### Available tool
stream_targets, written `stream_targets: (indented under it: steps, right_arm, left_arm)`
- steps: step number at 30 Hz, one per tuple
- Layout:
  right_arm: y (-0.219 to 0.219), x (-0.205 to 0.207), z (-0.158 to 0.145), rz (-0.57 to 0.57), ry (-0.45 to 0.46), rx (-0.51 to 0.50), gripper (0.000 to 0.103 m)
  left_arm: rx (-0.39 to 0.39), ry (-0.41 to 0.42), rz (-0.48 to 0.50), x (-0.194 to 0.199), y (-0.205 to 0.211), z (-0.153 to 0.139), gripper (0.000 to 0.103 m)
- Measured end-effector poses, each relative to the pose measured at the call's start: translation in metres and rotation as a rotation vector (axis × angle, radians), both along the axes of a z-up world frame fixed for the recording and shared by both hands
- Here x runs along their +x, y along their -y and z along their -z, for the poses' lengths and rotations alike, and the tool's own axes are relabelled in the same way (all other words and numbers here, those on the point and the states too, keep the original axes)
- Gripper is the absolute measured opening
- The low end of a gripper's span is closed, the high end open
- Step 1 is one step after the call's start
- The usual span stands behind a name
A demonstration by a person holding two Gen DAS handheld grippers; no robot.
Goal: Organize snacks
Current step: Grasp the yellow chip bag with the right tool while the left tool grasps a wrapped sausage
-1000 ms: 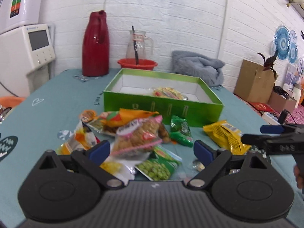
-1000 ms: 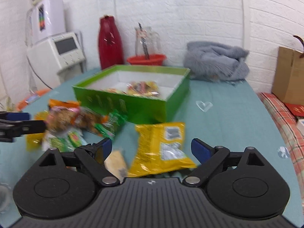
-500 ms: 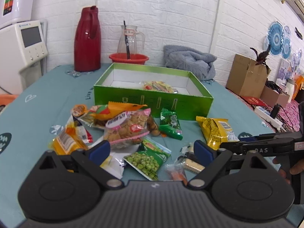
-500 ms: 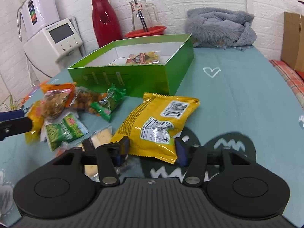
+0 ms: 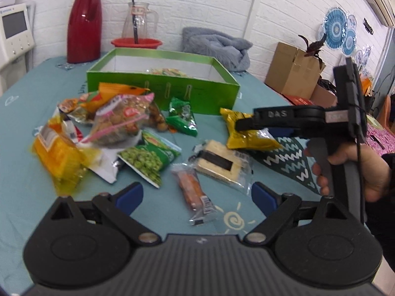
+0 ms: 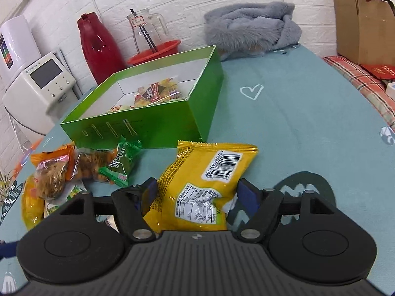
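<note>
A green box (image 5: 197, 98) with a few snacks inside stands on the teal table. Before it lies a heap of snack packets: a pink-trimmed nut bag (image 5: 118, 120), green peas (image 5: 148, 157), a clear-wrapped cracker (image 5: 217, 162) and an orange stick snack (image 5: 190, 187). My left gripper (image 5: 196, 197) hangs open just above the stick snack. My right gripper (image 6: 197, 192) straddles a yellow packet (image 6: 205, 180) lying on the table; its jaws are opening, with a pad close at each side of the packet. The left wrist view shows that gripper (image 5: 240, 124) from the side over the yellow packet (image 5: 249, 140).
At the back stand a red thermos (image 5: 84, 22), a glass pitcher (image 5: 138, 22) in a red bowl, and a grey blanket (image 5: 217, 46). A white appliance (image 6: 37, 86) is at the left and a cardboard box (image 5: 293, 71) at the right. A hand (image 5: 350, 167) holds the right gripper.
Both grippers tipped down and closed in on the snacks. The right gripper came over the yellow packet; its jaws narrowed, then widened a little. The left view now shows the stick snack and cracker.
</note>
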State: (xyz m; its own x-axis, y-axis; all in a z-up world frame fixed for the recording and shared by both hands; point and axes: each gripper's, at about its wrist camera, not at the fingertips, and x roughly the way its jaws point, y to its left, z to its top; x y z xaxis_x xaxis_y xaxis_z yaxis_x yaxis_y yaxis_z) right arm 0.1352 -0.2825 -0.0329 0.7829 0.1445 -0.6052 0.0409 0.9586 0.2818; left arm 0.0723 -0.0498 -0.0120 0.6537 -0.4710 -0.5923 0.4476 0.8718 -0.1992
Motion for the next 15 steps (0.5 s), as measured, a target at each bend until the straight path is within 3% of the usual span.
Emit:
stream_targets:
  steps: [2,4,5,6,7,12,15]
  right_arm:
    - [-0.002,0.001,0.001,-0.029,-0.002,-0.009,0.103]
    - [-0.002,-0.003,0.001,-0.057,0.008,-0.018,0.094]
    - [-0.002,-0.005,0.001,-0.074,0.010,-0.024,0.090]
    - [-0.001,-0.008,0.002,-0.088,0.012,-0.030,0.086]
    - [0.000,-0.011,0.002,-0.102,0.014,-0.038,0.085]
    - [0.002,-0.029,0.001,-0.169,0.021,-0.061,0.081]
    - [0.004,-0.036,0.001,-0.168,0.023,-0.060,0.082]
  left_arm:
    - [0.006,-0.008,-0.001,0.003,0.004,0.003,0.088]
    - [0.003,-0.016,-0.004,0.006,0.005,0.005,0.084]
    - [-0.003,-0.023,-0.004,0.009,0.005,0.006,0.076]
    - [-0.007,-0.035,-0.009,0.012,0.005,0.007,0.059]
    - [-0.014,-0.057,-0.009,0.016,0.004,0.009,0.052]
    - [-0.019,-0.089,-0.021,0.024,0.005,0.013,0.051]
    - [0.013,-0.092,-0.023,0.027,0.011,0.017,0.056]
